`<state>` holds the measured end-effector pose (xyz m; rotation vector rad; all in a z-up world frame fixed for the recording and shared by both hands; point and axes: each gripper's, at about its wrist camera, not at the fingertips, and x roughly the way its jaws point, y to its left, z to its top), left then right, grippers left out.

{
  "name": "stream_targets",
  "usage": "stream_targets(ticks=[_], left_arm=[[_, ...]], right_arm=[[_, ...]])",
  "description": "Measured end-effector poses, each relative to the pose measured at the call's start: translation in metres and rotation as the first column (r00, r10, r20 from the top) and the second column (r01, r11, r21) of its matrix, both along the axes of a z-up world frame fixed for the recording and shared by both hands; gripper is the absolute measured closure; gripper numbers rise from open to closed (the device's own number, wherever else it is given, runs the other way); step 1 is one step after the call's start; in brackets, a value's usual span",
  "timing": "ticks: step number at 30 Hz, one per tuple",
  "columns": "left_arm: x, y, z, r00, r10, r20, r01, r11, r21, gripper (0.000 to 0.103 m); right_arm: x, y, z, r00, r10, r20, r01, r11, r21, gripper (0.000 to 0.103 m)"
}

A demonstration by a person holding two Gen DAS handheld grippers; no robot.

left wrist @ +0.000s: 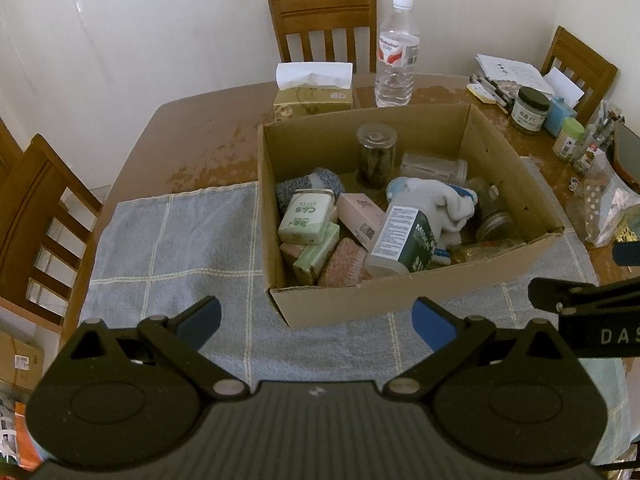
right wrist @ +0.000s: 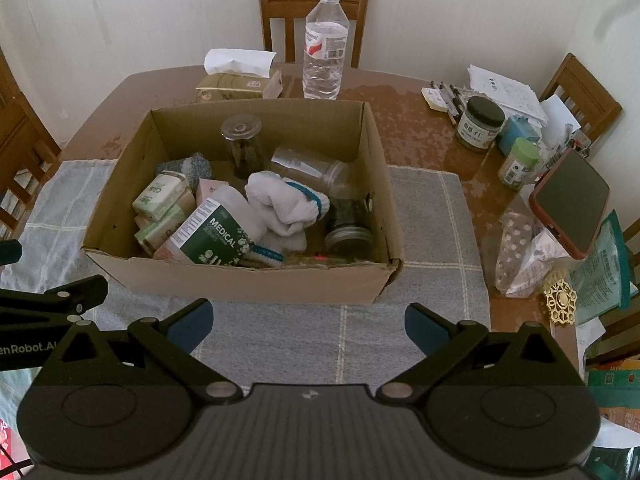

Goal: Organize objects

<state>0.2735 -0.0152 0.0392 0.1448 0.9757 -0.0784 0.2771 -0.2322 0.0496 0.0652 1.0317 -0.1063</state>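
From the left wrist camera, the left tool (left wrist: 316, 322) is seen with its blue-padded fingers (left wrist: 202, 320) spread wide and nothing held between them. It is poised over a grey checked cloth (left wrist: 172, 240) spread on the brown wooden tabletop (left wrist: 200, 120). Just ahead of the tool and slightly to its right, an open brown cardboard box (left wrist: 340, 304) is set on the cloth. Inside it, a white plastic bottle with a green label (left wrist: 404, 236) is lying tilted, with green-and-white tissue packs (left wrist: 306, 216) to its left and a glass jar with dark contents (left wrist: 376, 156) standing behind. Beyond the box, a clear plastic water bottle (left wrist: 396, 52) is standing upright.

From the right wrist camera, the right tool (right wrist: 308, 322) is likewise seen wide open and empty, above the cloth (right wrist: 432, 220). The cardboard box (right wrist: 240, 280) is found just ahead of it, slightly left. A bundle of white socks (right wrist: 284, 204) is resting in the middle of the box, beside the green-labelled bottle (right wrist: 212, 236). A phone in a red case (right wrist: 572, 204) is propped well to the tool's right.
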Motion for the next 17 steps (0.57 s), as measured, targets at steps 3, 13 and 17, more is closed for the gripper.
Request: stream_targets(ticks=[3, 13, 17], left_arm=[[0.0, -0.0006, 0.0001, 1.0, 0.0, -0.001, 0.0, 1.0, 0.001, 0.002], [0.0001, -0.0012, 0.0008, 1.0, 0.001, 0.002, -0.001, 1.0, 0.001, 0.002], [-0.0011, -0.0039, 0.003, 1.0, 0.005, 0.004, -0.005, 1.0, -0.001, 0.002]], right_arm=[[-0.0002, -0.0008, 0.0001, 1.0, 0.001, 0.001, -0.001, 1.0, -0.001, 0.0], [-0.0007, -0.006, 0.0012, 1.0, 0.008, 0.004, -0.008, 1.0, 0.003, 0.0], [-0.0008, -0.0075, 0.002, 1.0, 0.018, 0.006, -0.018, 1.0, 0.003, 0.0]])
